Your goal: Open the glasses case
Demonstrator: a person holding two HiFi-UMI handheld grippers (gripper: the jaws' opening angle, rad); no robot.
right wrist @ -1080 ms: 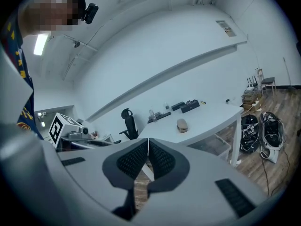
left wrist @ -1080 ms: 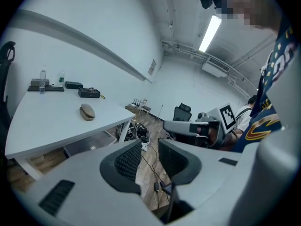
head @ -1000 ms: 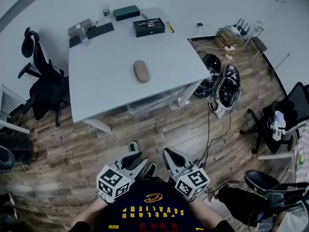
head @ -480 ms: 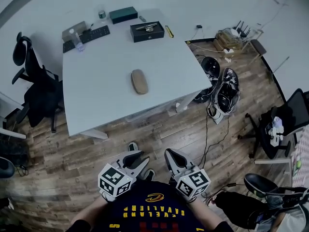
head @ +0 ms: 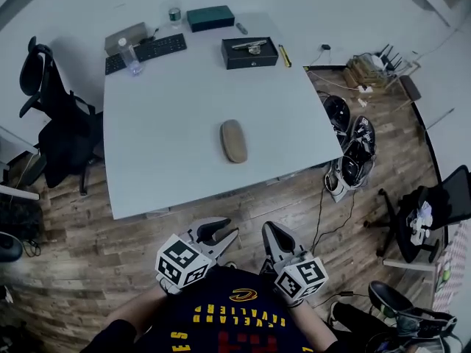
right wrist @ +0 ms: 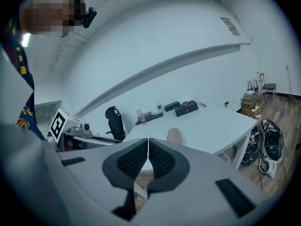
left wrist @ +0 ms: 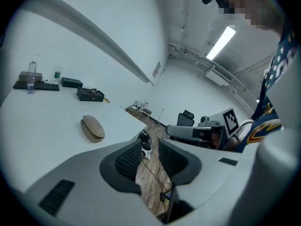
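The glasses case is a tan oval, closed, lying near the middle of the white table. Both grippers hang over the wooden floor in front of the table's near edge, well short of the case. My left gripper is open with a narrow gap and nothing between its pads. My right gripper is shut on nothing. The left gripper view has the case left of the left gripper. In the right gripper view the case shows just beyond the right gripper.
At the table's far end are a black box, a keyboard, a water bottle and a dark case. A black office chair stands left. Bags and cables lie on the floor to the right.
The table and case have come nearer to both grippers, which moved forward together. Neither gripper's jaws have changed.
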